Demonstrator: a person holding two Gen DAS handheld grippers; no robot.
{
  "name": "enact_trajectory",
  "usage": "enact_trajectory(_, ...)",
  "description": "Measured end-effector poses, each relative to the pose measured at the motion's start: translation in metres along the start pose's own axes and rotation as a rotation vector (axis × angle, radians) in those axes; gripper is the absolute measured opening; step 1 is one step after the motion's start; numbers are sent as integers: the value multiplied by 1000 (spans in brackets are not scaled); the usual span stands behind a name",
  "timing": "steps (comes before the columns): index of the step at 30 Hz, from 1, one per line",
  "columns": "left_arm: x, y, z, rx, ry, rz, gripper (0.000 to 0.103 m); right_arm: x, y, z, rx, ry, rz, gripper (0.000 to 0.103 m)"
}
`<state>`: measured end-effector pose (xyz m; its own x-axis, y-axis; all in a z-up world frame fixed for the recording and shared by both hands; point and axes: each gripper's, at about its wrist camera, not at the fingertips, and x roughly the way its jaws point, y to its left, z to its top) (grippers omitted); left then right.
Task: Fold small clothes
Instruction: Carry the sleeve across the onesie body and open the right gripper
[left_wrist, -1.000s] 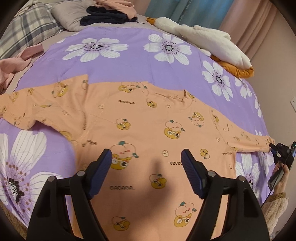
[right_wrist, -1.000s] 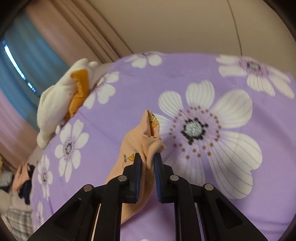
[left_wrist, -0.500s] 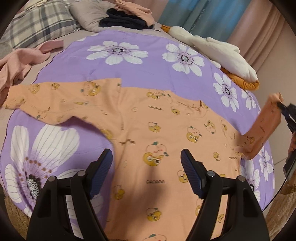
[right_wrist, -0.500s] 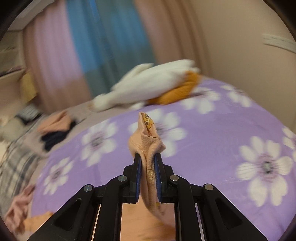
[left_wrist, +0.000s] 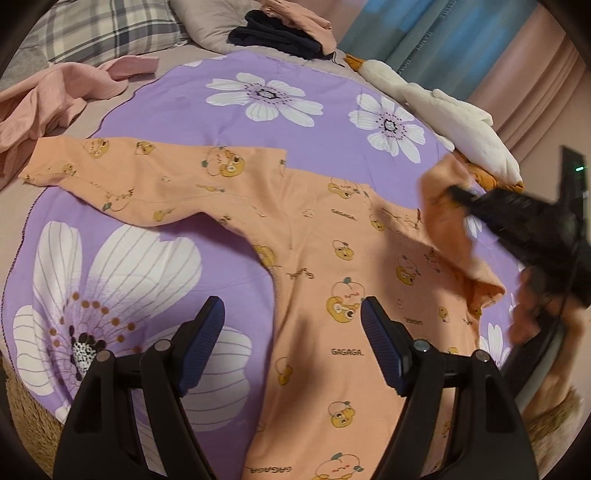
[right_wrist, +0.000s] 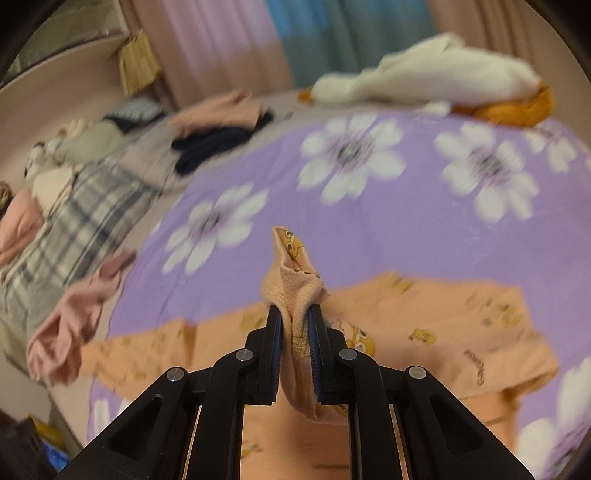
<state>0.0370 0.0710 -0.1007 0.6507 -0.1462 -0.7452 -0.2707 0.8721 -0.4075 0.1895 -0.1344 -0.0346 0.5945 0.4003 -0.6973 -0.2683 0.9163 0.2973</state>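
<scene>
Shirt (left_wrist: 317, 236) — orange, cartoon print — lies flat on its back across the purple flowered sheet (left_wrist: 295, 88) on the bed, far sleeve stretched out straight so the fold lines stay true. Right tool (right_wrist: 294, 325) is clenched on the cuff (right_wrist: 291, 280), sleeve lifted off the sheet and over the chest, likely for a fold inward. Left tool (left_wrist: 291, 343) hovers released above the hem side, gripping nothing — probably ready to pin the body.
</scene>
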Motion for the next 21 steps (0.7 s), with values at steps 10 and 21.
enact_trajectory(10,1,14,0,-27,9,3,76,64,23,-54,14,224,12,18)
enact_trajectory(21,7,18,2,-37,12,6,77,-3,14,-47,44,85,115,67)
